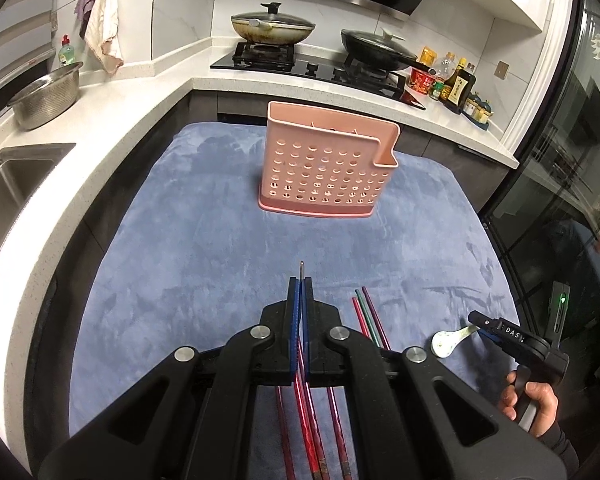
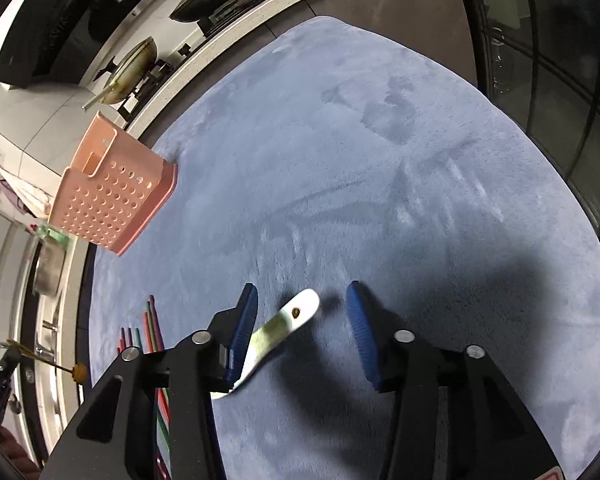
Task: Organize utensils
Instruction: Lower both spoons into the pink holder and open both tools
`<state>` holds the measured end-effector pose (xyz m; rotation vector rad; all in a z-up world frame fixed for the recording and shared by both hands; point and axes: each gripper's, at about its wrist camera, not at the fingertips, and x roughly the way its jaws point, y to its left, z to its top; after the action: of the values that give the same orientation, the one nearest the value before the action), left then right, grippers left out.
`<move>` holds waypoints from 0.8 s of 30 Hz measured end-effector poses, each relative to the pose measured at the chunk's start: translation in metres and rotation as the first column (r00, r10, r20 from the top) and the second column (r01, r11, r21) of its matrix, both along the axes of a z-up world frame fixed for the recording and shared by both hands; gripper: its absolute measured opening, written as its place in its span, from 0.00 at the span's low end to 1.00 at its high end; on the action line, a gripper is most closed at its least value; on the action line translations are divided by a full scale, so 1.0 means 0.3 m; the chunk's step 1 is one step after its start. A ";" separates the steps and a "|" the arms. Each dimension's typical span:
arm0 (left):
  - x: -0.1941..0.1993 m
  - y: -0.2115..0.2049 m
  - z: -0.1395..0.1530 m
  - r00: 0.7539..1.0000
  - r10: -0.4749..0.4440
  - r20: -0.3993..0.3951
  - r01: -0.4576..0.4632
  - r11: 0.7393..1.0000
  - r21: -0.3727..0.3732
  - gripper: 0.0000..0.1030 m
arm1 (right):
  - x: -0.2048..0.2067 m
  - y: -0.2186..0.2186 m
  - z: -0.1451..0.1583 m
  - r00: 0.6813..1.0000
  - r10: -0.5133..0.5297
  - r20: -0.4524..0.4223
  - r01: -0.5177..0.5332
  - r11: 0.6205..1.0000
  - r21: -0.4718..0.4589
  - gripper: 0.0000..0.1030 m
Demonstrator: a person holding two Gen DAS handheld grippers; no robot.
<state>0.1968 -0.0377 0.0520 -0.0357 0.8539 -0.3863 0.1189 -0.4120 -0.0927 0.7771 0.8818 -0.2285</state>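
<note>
Up front, the left claw [image 1: 300,286] has its blue pads pressed together on a red chopstick [image 1: 305,400], whose thin tip pokes out just past the fingertips while its shaft runs back beneath the claw. More chopsticks lie under and beside that claw on the blue cloth [image 1: 204,264] that covers the tabletop: dark red ones below the claw's frame, and a small fan of red, green and purple chopsticks [image 1: 367,316] just to its right. Farther ahead, near the middle of the cloth, a pink perforated utensil holder [image 1: 327,162] stands upright on its drip base, well apart from the chopsticks. Off to the right, a white ceramic spoon [image 1: 447,343] rests on the cloth with its bowl toward the left claw. The right claw [image 2: 302,322] is spread wide, and the spoon's handle [image 2: 288,324] lies between its blue fingers [image 2: 244,330], close to the left-hand one; whether that pad touches the spoon cannot be told. From the right wrist view the pink holder [image 2: 108,188] sits far off to the left, and the coloured chopsticks [image 2: 152,328] show past the claw's left side.
</note>
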 end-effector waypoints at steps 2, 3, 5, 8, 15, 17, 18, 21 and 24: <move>0.002 0.000 0.001 1.000 0.002 -0.004 -0.002 1.000 -0.004 0.01 | 0.001 0.006 0.005 1.000 0.007 0.007 -0.008 1.000 0.009 0.20; 0.003 0.000 0.002 1.000 0.002 -0.005 -0.002 1.000 -0.006 0.01 | -0.003 0.010 0.015 1.000 0.007 0.019 -0.007 1.000 0.009 0.18; 0.003 0.004 0.007 1.000 0.003 -0.004 -0.003 1.000 -0.010 0.01 | -0.012 0.022 0.038 0.999 0.010 0.042 -0.010 1.000 0.011 0.16; 0.007 0.012 0.014 1.000 0.004 -0.004 -0.004 1.000 -0.014 0.01 | -0.011 0.040 0.095 0.997 0.020 0.080 -0.021 1.000 0.013 0.10; 0.033 0.042 0.072 1.000 0.009 0.016 -0.008 0.999 -0.039 0.01 | 0.051 0.150 0.289 0.988 0.114 0.107 -0.095 0.981 -0.170 0.08; 0.044 0.044 0.093 1.000 0.006 0.029 -0.005 0.999 -0.039 0.01 | 0.080 0.179 0.341 0.984 0.141 0.110 -0.115 0.970 -0.215 0.08; 0.054 0.043 0.107 0.999 0.004 0.038 -0.002 0.999 -0.036 0.01 | 0.099 0.196 0.376 0.981 0.154 0.116 -0.123 0.963 -0.241 0.08; 0.094 0.035 0.161 0.998 -0.001 0.069 0.004 0.999 -0.032 0.01 | 0.147 0.219 0.460 0.973 0.182 0.144 -0.136 0.950 -0.281 0.07; 0.139 0.021 0.222 0.994 -0.006 0.105 0.010 0.999 -0.039 0.01 | 0.209 0.243 0.556 0.962 0.209 0.177 -0.141 0.932 -0.333 0.07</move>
<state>0.2385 -0.0313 0.1186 -0.0486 0.7429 -0.4091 0.1815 -0.3392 0.0741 0.4085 0.6869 -0.1220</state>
